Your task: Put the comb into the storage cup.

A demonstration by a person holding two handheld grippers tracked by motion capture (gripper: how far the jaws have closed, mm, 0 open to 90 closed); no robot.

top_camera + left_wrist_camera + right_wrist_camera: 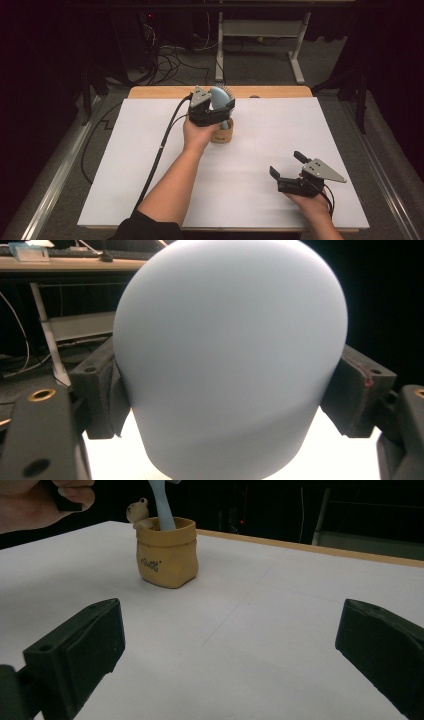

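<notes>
Hairbrush [220, 96], pale blue, stands handle-down in the tan pot [221, 135] near the table's [150, 165] far edge. I've got my left gripper [218, 106] clamped on its head. My right gripper [289, 167] rests near me, jaws wide apart, holding nothing.

Between the right gripper's [235, 645] wide-apart black jaws, a tan pouch-shaped holder [167, 555] stands upright on the white table [280, 645], a pale blue handle [162, 507] rising from it beside a small frog figure [137, 511].
</notes>
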